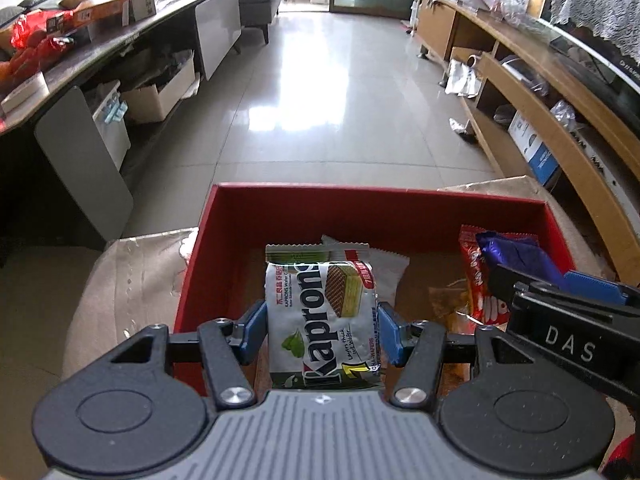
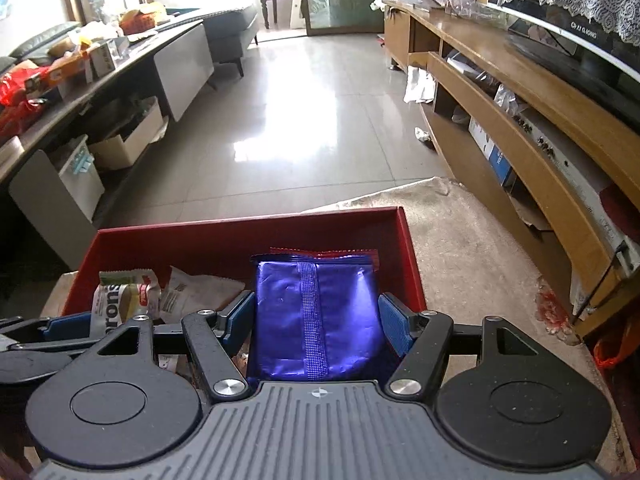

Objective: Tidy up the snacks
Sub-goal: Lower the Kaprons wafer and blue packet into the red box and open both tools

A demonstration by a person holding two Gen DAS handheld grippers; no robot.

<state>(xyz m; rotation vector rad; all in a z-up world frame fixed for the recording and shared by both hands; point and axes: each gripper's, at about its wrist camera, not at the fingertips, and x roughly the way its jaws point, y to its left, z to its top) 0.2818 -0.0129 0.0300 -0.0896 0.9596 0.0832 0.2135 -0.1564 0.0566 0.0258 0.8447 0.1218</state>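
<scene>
A red open box (image 1: 360, 204) stands on a cloth-covered surface; it also shows in the right wrist view (image 2: 248, 226). My left gripper (image 1: 322, 328) is shut on a white Kaprons wafer pack (image 1: 324, 320), held over the box's left part. My right gripper (image 2: 316, 320) is shut on a shiny blue snack pack (image 2: 316, 312), held over the box's right part; that pack also shows in the left wrist view (image 1: 516, 256). A red snack pack (image 1: 476, 280) lies under the blue one. A white wrapper (image 2: 200, 292) lies inside the box.
A beige cloth (image 2: 460, 248) covers the surface around the box. A wooden TV cabinet (image 2: 520, 92) runs along the right. A dark table (image 1: 100, 52) with boxes and red bags stands left. Tiled floor (image 1: 328, 92) lies beyond.
</scene>
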